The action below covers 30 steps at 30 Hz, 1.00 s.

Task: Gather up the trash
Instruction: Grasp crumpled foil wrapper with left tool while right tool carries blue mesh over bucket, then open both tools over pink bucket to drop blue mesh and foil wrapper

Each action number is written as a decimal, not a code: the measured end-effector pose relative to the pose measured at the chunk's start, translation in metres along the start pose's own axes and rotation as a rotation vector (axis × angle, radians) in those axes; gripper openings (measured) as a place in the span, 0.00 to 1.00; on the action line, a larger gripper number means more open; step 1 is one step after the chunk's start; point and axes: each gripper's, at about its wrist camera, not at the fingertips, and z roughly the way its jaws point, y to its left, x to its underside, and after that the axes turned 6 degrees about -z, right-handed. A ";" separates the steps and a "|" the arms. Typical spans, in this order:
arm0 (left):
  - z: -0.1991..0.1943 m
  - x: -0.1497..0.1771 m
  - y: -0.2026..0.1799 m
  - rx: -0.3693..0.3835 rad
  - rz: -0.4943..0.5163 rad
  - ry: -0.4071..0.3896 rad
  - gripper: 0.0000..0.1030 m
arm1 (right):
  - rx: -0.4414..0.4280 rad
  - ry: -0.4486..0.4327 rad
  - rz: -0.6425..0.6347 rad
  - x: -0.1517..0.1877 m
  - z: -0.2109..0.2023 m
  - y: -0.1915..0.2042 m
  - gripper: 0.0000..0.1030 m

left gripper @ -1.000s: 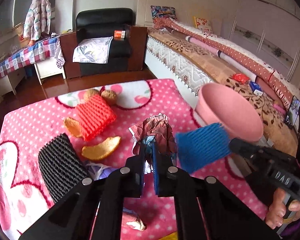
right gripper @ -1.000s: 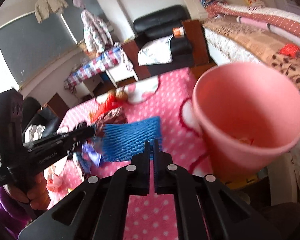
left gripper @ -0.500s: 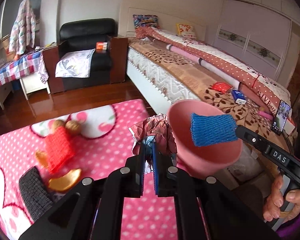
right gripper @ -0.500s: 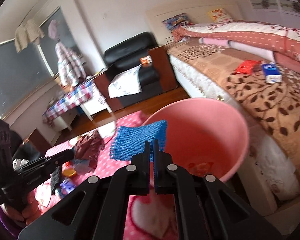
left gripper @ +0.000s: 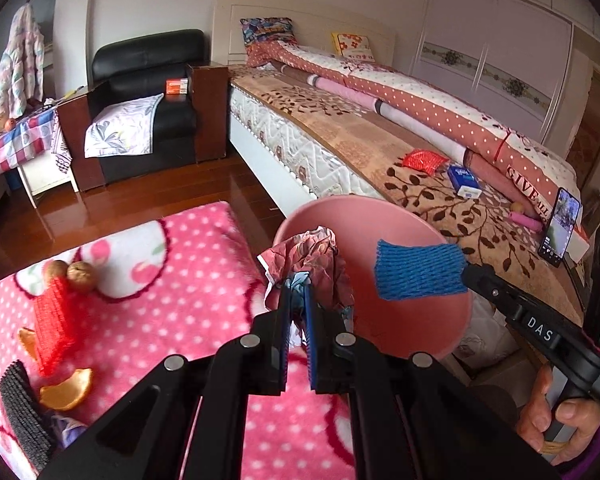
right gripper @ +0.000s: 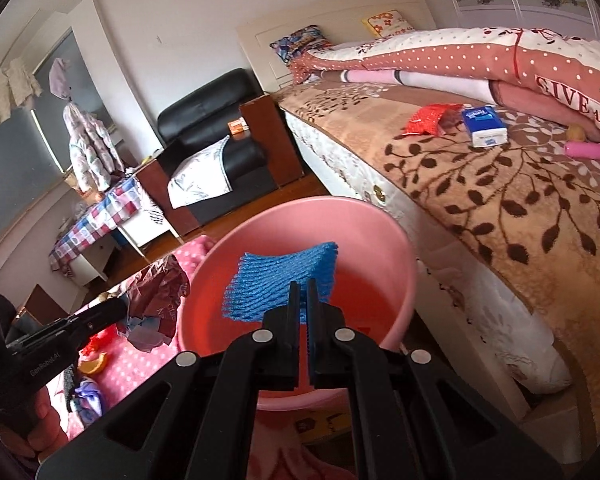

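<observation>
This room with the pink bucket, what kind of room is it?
Most likely a bedroom in a home: a long bed with a brown leaf-patterned cover, pale wardrobe doors behind it, and a black leather armchair.

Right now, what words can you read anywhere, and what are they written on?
"DAS": right gripper.
"GenRobot.AI": left gripper.
"GIVE ALL": quilt on the bed.
Blue tissue pack: print too small.
Orange box: blurred.
Crumpled wrapper: letters unreadable.
</observation>
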 end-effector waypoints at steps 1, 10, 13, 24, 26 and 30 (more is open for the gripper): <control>0.004 0.000 -0.003 0.001 0.005 0.007 0.06 | 0.006 0.001 -0.002 0.001 0.001 -0.002 0.03; 0.022 0.001 -0.018 0.015 0.033 0.030 0.06 | 0.025 0.024 -0.004 0.006 0.011 -0.009 0.03; 0.025 0.000 -0.021 0.028 0.031 0.037 0.06 | 0.029 0.027 -0.004 0.006 0.012 -0.008 0.03; 0.030 0.002 -0.030 0.053 0.048 0.048 0.07 | 0.046 0.034 0.007 0.007 0.013 -0.014 0.03; 0.029 0.002 -0.029 0.050 0.043 0.043 0.08 | 0.042 0.041 0.012 0.007 0.014 -0.014 0.03; 0.027 0.001 -0.025 0.044 0.027 0.033 0.25 | 0.044 0.050 0.018 0.008 0.015 -0.014 0.03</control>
